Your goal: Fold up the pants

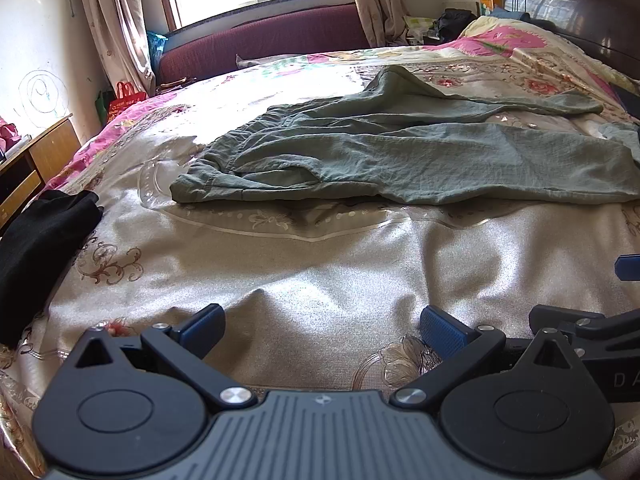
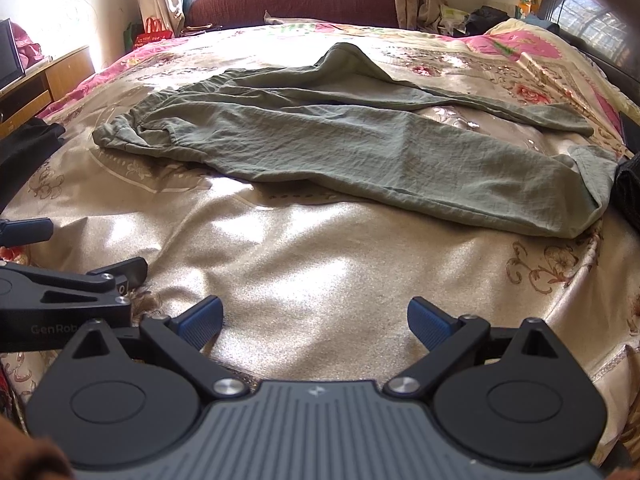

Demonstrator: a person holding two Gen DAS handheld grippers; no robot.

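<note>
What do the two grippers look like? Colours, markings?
Both match: left gripper and right gripper have black linkage arms, silver pivot screws, blue ribbed pads, round black side housings and a grey ribbed centre plate with a small logo. Partial "GenRob" lettering shows on the left one's side. No cables visible.

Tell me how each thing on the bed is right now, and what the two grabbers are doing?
green pants: spread on the bed, rumpled, not folded.
black cloth: bunched at the bed's left edge.
bedspread: wrinkled.
left gripper: open, holding nothing.
right gripper: open, holding nothing.
</note>
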